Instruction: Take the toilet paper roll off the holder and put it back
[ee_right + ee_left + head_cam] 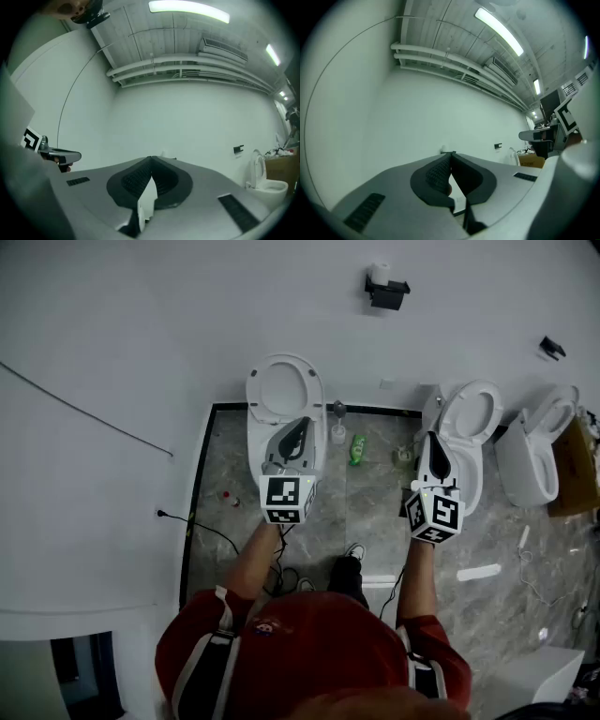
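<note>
A white toilet paper roll [381, 274] sits on a black holder [388, 292] high on the white wall in the head view. Both grippers are well short of it, held out over the toilets. My left gripper [304, 421] points toward the wall with its jaws shut and nothing between them. The right gripper [430, 436] is likewise shut and empty. In the left gripper view the tips of the left gripper [452, 153] meet, with the holder's edge [442, 151] peeking out just behind them. In the right gripper view the right gripper [151, 158] is closed, and the roll [163, 153] shows small beyond it.
Three white toilets [284, 395] [469, 416] [544, 444] stand along the wall on a grey marble floor. A green bottle [357, 450] and a brush [338, 422] lie between the first two. A cardboard box [574, 470] is at the right. A second black fitting [551, 347] hangs on the wall.
</note>
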{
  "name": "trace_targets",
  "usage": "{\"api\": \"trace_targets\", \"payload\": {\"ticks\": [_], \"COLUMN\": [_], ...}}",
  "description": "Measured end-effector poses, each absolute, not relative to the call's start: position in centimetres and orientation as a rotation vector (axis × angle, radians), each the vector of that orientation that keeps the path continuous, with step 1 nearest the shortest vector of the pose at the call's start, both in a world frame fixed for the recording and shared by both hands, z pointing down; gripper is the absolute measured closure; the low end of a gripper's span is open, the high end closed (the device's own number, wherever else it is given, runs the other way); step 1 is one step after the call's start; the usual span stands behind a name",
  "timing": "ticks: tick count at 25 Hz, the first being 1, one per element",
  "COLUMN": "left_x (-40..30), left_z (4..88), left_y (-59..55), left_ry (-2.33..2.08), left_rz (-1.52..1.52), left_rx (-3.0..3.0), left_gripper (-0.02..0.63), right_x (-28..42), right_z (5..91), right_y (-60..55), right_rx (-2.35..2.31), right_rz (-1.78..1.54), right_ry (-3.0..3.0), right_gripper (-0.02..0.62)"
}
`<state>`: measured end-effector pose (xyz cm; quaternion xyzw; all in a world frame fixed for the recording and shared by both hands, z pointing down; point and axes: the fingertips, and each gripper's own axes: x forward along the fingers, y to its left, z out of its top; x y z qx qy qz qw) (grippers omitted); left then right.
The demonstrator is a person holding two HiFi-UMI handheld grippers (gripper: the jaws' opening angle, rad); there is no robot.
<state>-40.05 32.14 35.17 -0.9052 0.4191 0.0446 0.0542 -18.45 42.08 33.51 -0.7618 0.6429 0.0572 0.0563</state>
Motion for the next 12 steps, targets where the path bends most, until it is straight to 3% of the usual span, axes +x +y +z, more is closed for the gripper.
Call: {"api": "trace_targets", "payload": {"ticks": [12], "left_x": [-41.8], "left_z": [35.1], "left_y": [34.5], "left_ry": [1.294], "left_rz": [0.183], "left_rx": [-2.735], "left_gripper": [0.588], "right_x": [-19.5], "right_z": [34.3], "right_y": [44.5], "right_rx": [-2.332], "right_rz": [0.166], "right_ry": [1.951], "right_gripper": [0.588]}}
